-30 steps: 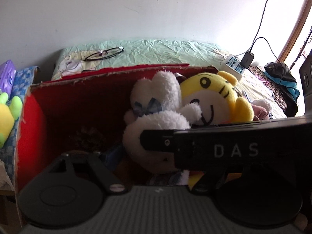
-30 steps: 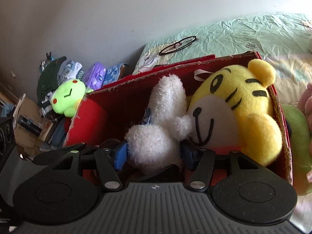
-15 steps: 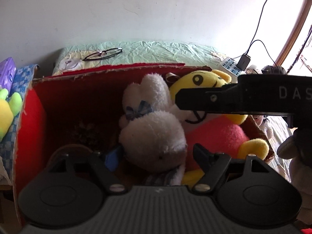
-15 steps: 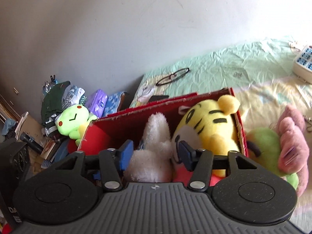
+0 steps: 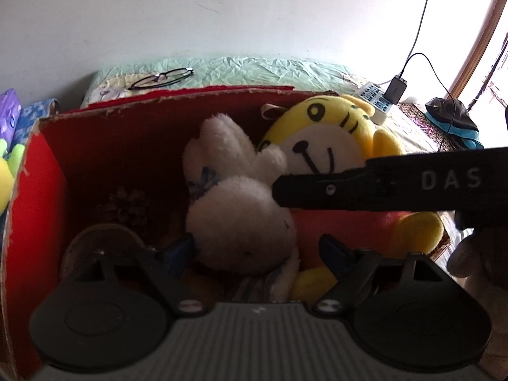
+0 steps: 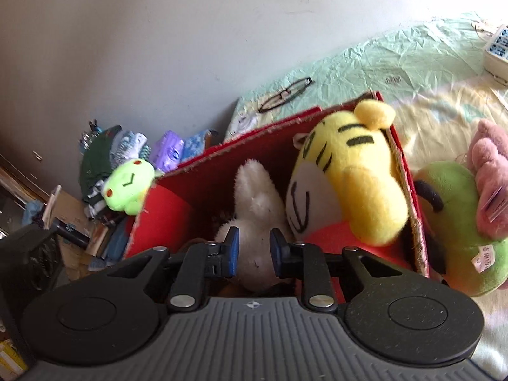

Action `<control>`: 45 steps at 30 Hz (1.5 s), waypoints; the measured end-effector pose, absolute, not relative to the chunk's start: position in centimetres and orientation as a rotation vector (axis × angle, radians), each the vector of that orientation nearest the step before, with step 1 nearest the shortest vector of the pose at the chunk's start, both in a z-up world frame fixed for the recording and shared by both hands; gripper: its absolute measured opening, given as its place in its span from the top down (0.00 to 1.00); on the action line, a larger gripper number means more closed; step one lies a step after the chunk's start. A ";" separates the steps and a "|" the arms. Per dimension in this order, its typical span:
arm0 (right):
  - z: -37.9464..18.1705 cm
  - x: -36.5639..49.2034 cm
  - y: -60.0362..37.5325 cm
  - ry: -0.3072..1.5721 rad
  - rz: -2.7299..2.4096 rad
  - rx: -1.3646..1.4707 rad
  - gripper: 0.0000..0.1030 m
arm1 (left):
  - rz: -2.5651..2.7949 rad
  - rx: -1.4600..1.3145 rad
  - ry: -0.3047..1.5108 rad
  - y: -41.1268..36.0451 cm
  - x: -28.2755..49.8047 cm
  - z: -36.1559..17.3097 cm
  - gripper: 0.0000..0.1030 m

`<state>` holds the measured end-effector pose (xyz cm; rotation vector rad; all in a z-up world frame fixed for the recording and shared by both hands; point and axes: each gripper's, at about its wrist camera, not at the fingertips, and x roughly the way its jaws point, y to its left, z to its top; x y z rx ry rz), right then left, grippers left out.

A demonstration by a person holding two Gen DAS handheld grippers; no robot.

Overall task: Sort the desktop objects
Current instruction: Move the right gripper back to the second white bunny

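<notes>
A red cardboard box (image 5: 38, 171) holds a white plush rabbit (image 5: 235, 209) and a yellow tiger plush (image 5: 336, 146). My left gripper (image 5: 257, 250) is open, low over the box, its fingers either side of the rabbit without pinching it. The right gripper's black body marked DAS crosses the left wrist view (image 5: 397, 187). In the right wrist view the box (image 6: 165, 203), the rabbit (image 6: 257, 197) and the tiger (image 6: 358, 184) show below. My right gripper (image 6: 254, 250) is above the box, its blue pads partly closed with a gap and nothing held.
A green and pink plush (image 6: 457, 216) lies right of the box on the bedspread. Glasses (image 5: 162, 77) lie behind the box. A power strip (image 5: 374, 101) with a charger and a black bag (image 5: 451, 120) are at the right. A green frog plush (image 6: 130, 187) and clutter sit left.
My right gripper has risen and pulled back from the box, and its fingers have narrowed. The left gripper has stayed open over the rabbit, shifting slightly.
</notes>
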<state>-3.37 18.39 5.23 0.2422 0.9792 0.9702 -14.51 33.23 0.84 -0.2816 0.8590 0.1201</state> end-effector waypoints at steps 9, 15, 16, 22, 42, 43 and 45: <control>7.1 -4.0 14.0 0.871 0.976 0.329 0.70 | 0.150 -0.281 0.828 32.5 -16.0 2.4 0.18; 6.8 -3.8 11.0 0.863 0.956 0.372 0.70 | 0.177 -0.265 0.815 30.5 -16.3 3.4 0.18; 6.8 -3.8 10.4 0.860 0.954 0.378 0.70 | 0.183 -0.259 0.809 30.1 -16.5 3.7 0.18; 6.6 -3.0 5.9 0.838 0.932 0.404 0.70 | 0.179 -0.195 0.738 26.2 -16.8 6.4 0.18; -1.6 7.7 -10.7 0.983 0.735 0.454 0.65 | -0.119 -0.228 0.803 7.3 -3.2 0.9 0.24; -2.0 8.4 -11.0 0.995 0.739 0.457 0.64 | -0.112 -0.238 0.813 7.0 -2.3 0.2 0.26; -2.9 10.0 -11.5 1.022 0.747 0.473 0.64 | -0.081 -0.246 0.831 6.5 -0.8 -1.0 0.26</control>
